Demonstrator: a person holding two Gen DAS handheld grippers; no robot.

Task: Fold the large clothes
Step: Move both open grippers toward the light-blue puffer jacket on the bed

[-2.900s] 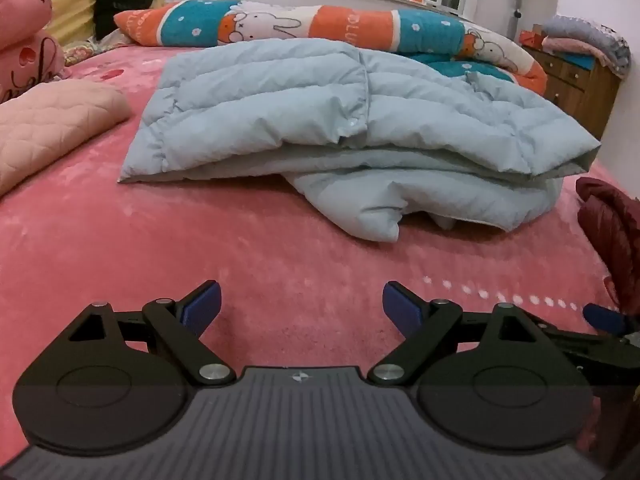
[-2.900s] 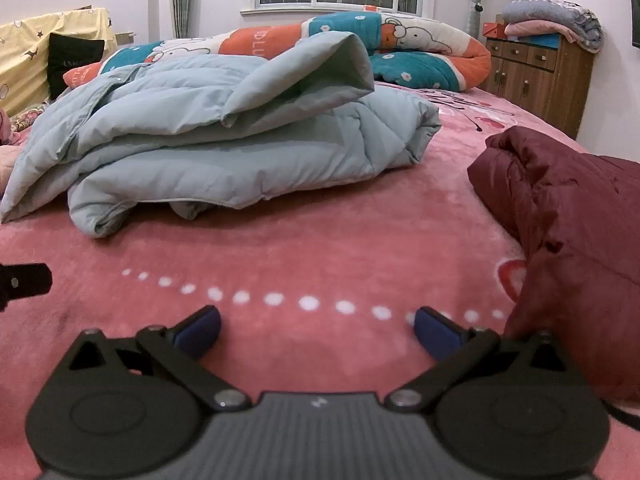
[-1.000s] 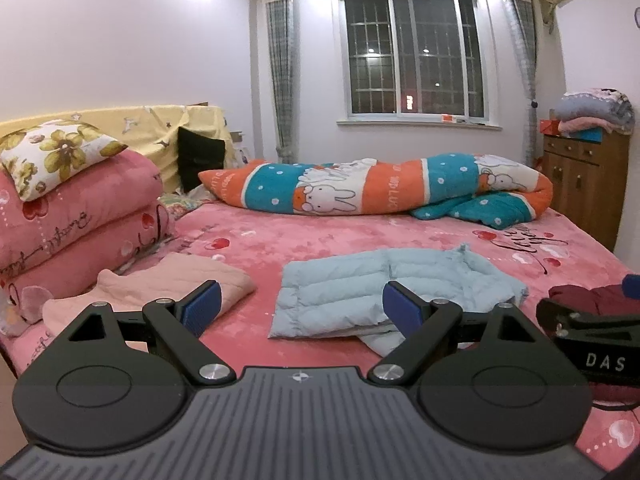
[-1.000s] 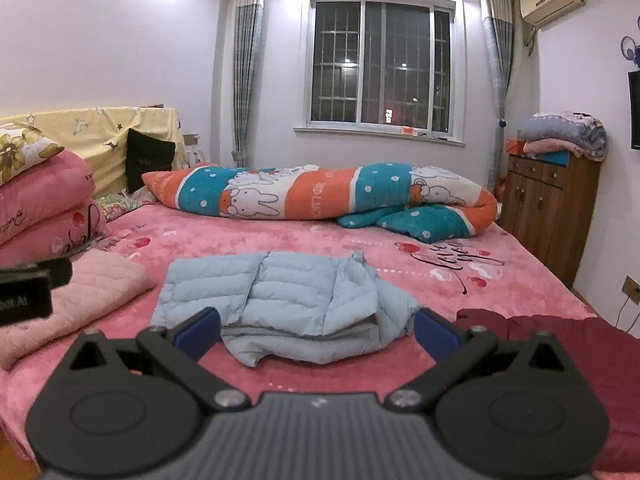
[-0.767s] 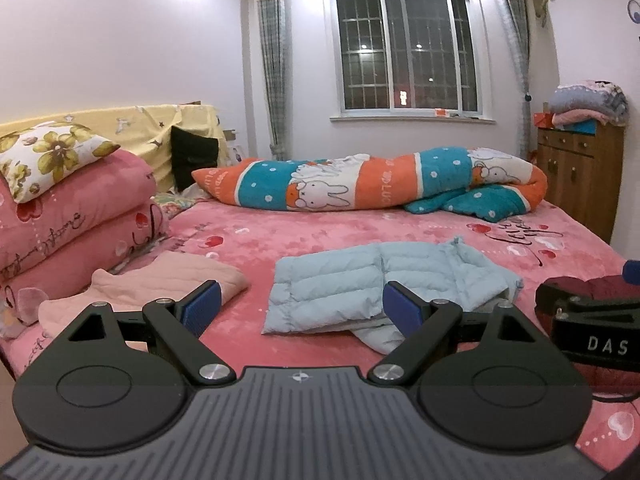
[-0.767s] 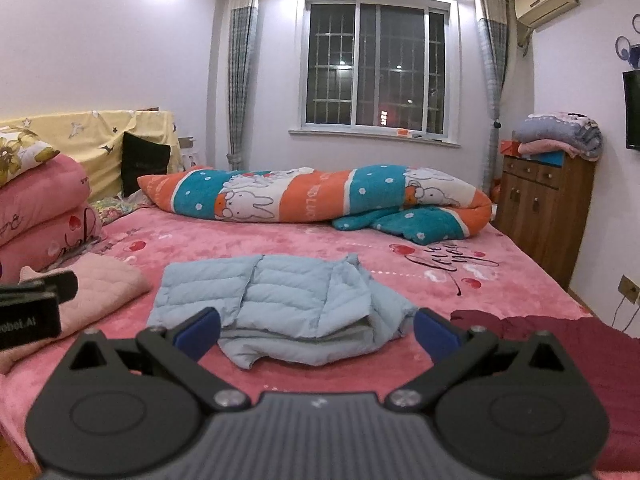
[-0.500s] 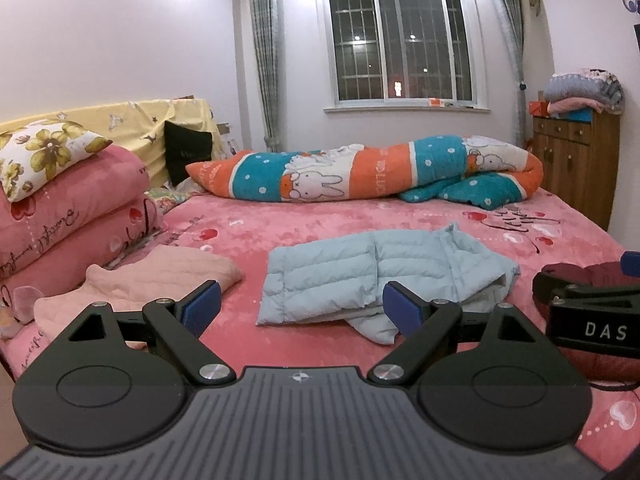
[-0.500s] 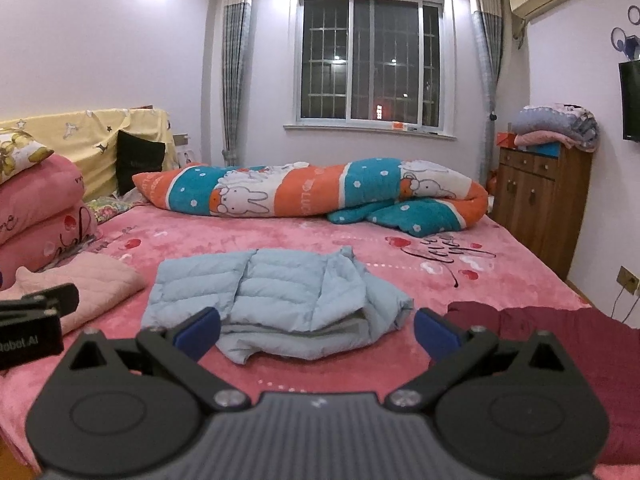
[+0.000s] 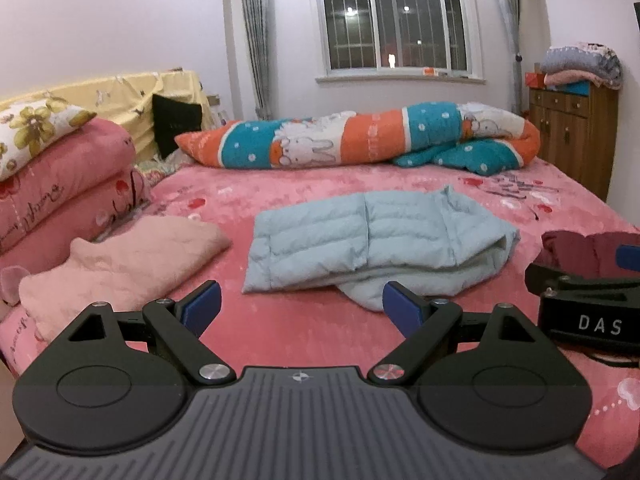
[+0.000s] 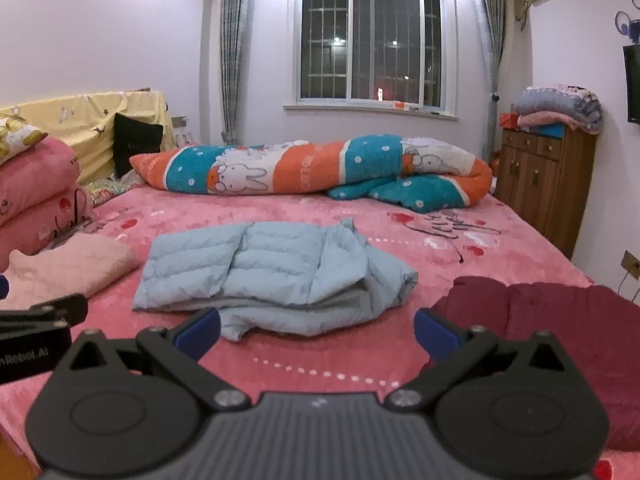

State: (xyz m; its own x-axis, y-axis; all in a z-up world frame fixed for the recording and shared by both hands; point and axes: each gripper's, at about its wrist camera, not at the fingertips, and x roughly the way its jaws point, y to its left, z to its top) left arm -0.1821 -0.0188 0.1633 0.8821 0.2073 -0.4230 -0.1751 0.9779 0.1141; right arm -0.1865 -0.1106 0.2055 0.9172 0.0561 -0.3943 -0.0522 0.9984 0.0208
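Three garments lie on the one bed [image 10: 500, 256] — one light blue puffer jacket [image 10: 272, 276] at frame centre, one pale pink quilted garment [image 10: 68, 268] at left, one maroon jacket [image 10: 560, 332] at lower right. One rolled rabbit-print quilt [image 10: 312, 168] lies along the far side. Two stacked pink quilts [image 9: 60, 184] at left — one floral pillow [image 9: 32, 132] on top. One black cushion [image 10: 136, 140], one wooden cabinet [image 10: 548, 180], one window [image 10: 372, 40]. Two tools: left tool [image 9: 301, 308], right tool [image 10: 316, 332].

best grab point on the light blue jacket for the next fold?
Probably the loose flap sticking out from under the light blue jacket at its near edge. It lies free on the bed, so a tool can come in low from the near side. The top panel is flat and puffy, offering no edge to pinch.
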